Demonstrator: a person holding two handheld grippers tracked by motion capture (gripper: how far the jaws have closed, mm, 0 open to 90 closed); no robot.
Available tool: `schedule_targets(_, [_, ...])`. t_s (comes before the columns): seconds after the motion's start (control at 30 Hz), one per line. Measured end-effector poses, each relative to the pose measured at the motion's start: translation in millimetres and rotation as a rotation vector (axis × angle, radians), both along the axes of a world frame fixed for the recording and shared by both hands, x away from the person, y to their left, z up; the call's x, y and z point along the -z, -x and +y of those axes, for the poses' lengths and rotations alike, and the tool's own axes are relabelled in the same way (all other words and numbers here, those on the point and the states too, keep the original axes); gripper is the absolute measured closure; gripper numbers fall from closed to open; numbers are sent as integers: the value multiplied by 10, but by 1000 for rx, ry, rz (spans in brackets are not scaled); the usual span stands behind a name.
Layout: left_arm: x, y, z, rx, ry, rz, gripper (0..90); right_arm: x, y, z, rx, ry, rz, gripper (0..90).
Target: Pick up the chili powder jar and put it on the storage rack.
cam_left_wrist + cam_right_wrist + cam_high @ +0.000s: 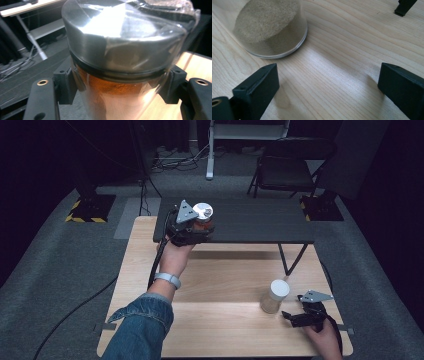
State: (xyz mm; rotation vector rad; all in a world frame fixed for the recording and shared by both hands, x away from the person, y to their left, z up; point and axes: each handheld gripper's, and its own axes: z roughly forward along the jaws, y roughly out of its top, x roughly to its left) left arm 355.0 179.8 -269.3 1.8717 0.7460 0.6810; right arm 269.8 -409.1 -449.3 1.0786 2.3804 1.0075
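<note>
Left gripper (pixel 192 227) is up at the far edge of the table (pixel 150 285), jaws clamped on the spice jar (pixel 120 82) just below its metal lid (pixel 117 37), orange powder showing through the glass. In the high view the jar hangs over the near edge of the dark shelf (pixel 250 222), which looks like the place it is headed. The way to do this well: keep the jar upright, carry it clear over the shelf edge rather than clipping it, lower until the base sits flat, and only then let the jaws part. The plastic wrap round the lid looks slippery, so a steady squeeze matters. Right gripper (pixel 300 316) rests low on the table, jaws wide apart, with the pale jar (pixel 272 30) just beside them, untouched.
</note>
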Motion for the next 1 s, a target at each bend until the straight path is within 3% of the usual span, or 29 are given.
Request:
schedule_targets(0.27, [60,-148,-9,-19,65,44,303,0,0,1,0,0,1,34])
schedule_targets(0.57, [107,-234,-5,-25,85,70,301,-1,-3,3,-2,1,1,32])
schedule_targets(0.77, [150,-189,-4,-42,107,44,129,0,-2,3,-2,1,0,31])
schedule_targets(1.0, [137,-106,84,-37,119,36,88,-1,-3,3,-3,2,0,31])
